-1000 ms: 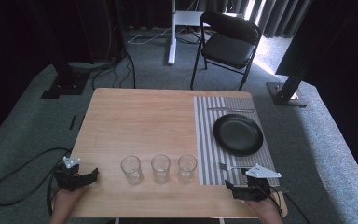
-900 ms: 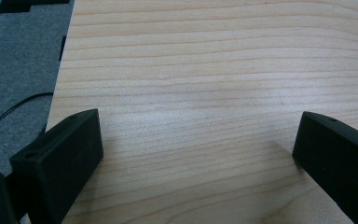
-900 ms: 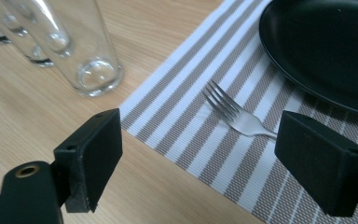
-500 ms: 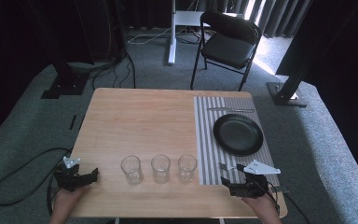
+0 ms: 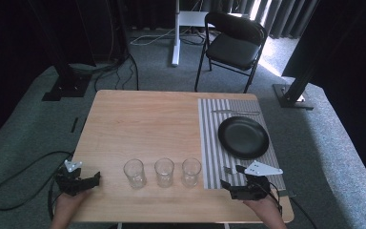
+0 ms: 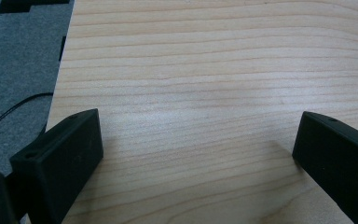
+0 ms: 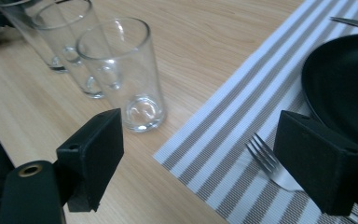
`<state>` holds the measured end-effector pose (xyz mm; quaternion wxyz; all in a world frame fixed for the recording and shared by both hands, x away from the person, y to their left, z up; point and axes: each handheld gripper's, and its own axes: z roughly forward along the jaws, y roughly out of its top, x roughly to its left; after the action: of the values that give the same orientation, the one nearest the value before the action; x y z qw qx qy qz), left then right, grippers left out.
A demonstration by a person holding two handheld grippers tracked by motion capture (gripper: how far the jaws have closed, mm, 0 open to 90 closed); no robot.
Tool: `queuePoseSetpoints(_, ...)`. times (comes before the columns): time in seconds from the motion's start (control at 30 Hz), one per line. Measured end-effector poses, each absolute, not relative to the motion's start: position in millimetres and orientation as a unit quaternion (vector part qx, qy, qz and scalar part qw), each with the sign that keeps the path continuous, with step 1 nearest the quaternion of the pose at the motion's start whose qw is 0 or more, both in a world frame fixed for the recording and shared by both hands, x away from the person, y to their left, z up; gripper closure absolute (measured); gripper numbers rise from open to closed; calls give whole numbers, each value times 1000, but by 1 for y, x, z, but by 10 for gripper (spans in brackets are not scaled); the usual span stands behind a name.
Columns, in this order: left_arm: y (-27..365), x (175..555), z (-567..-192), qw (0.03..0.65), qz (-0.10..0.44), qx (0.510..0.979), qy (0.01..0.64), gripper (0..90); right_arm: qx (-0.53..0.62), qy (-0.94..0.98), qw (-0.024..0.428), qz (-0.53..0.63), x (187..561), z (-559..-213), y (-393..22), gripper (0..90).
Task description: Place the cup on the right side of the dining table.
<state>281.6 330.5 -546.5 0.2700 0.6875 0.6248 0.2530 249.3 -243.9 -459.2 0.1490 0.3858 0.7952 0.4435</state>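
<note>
Three empty clear glasses stand in a row near the table's front edge: left (image 5: 134, 172), middle (image 5: 164, 171) and right (image 5: 191, 171). My right gripper (image 5: 233, 180) hovers open at the front right over the striped placemat (image 5: 210, 143). Between its jaws in the right gripper view (image 7: 200, 154) lie the placemat's edge (image 7: 242, 116) and the tines of a fork (image 7: 268, 161), with the nearest glass (image 7: 121, 70) just ahead to the left. My left gripper (image 5: 78, 180) is open at the front left corner, its jaws (image 6: 196, 158) spread wide over bare wood.
A black plate (image 5: 243, 137) rests on the placemat, and it is also at the right in the right gripper view (image 7: 345, 84). A knife (image 5: 236, 112) lies beyond the plate. A folding chair (image 5: 233, 45) stands behind the table. Cables trail on the floor at left.
My right gripper has shifted a little to the left along the front edge, toward the fork. The left gripper has held still.
</note>
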Motion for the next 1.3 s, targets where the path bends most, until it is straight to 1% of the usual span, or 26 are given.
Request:
queuePoseSetpoints(0.77,330,282,-546,270,253,688,625,19,339,810,129,461,260,-440,-214,156)
queuePoseSetpoints(1.3,331,282,-546,269,253,688,624,19,316,822,118,460,270,-435,-189,156)
